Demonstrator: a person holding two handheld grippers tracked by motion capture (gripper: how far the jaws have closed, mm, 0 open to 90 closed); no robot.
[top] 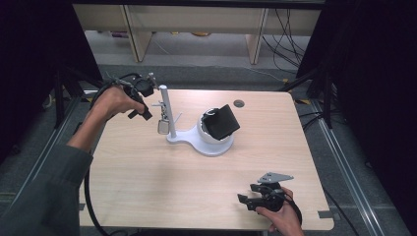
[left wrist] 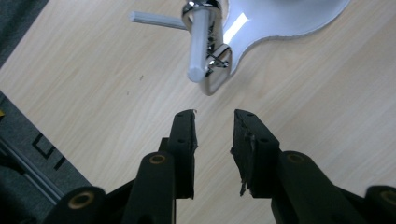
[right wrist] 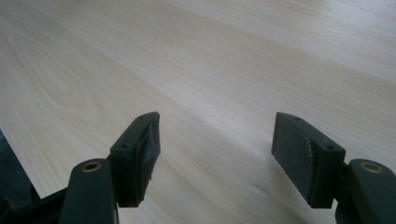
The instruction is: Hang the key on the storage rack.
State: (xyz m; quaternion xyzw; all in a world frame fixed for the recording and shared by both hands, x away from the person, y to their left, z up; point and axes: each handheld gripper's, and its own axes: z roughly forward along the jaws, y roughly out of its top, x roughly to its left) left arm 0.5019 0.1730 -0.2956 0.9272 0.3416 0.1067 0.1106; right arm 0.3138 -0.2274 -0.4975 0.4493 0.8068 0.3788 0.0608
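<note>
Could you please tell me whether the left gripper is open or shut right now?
Open: the left gripper shows bare table between its jaws.

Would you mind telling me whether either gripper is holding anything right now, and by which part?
Nothing is held. The left gripper hangs open just short of the silver padlock on the white stand; the right gripper is open over bare table.

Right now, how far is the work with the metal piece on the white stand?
Looks done: the metal piece hangs on the white stand. In hand: nothing; the left claw is open just short of it. Left, probably: moving away. The right claw waits open over bare table.
</note>
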